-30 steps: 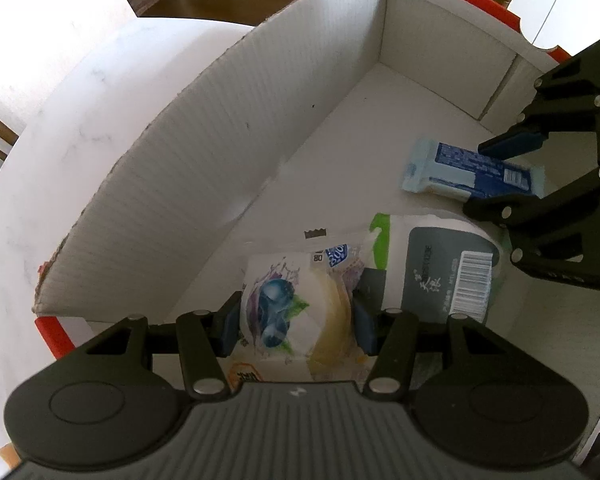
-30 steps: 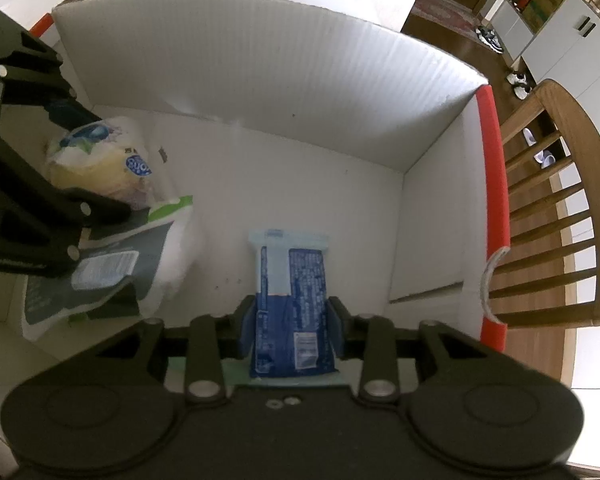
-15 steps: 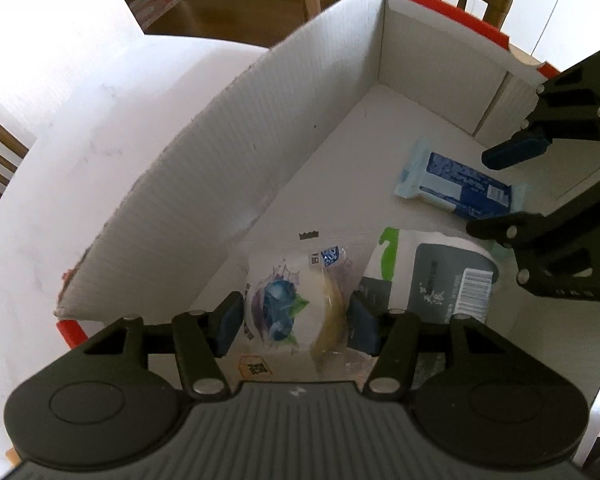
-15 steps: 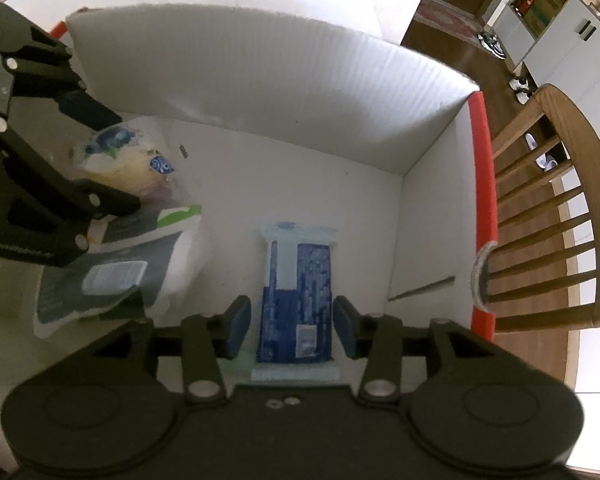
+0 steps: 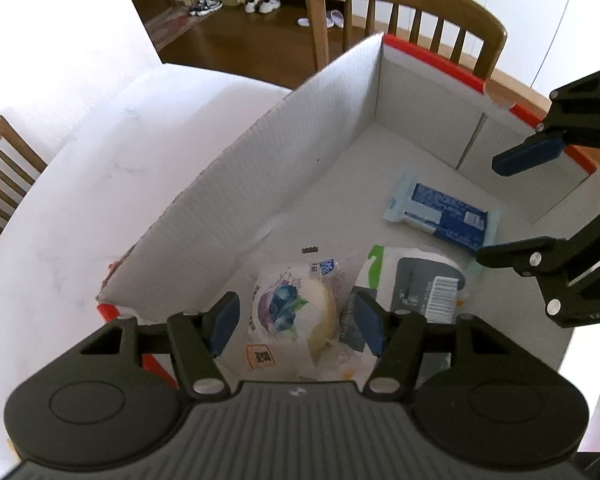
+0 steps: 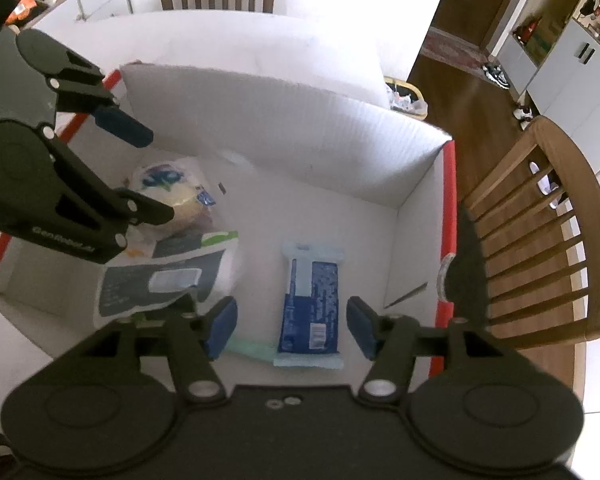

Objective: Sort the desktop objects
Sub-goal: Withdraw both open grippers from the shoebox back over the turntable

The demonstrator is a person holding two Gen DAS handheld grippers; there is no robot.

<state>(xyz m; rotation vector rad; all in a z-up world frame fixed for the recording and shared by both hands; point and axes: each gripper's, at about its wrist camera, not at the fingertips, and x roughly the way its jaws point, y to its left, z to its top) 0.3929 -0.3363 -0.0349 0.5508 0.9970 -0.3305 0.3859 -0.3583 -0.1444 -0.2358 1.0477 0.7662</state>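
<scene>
Left wrist view: release step inside box [image 5: 260,168], fingers of both grippers [image 5: 296,324] [image 6: 288,328] opening clear of bread bag [image 5: 292,312] and blue packet [image 6: 312,300] lying there; next, lift out.

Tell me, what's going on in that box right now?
Both grippers, left and right, opening, nothing pinched. Bun pack and blue packet lie in the box, beside a grey pack. Nothing in the way.

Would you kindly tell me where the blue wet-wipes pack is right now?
The blue wet-wipes pack lies flat on the floor of the white box, below the right tongs, right of the grey-labelled bag.
</scene>
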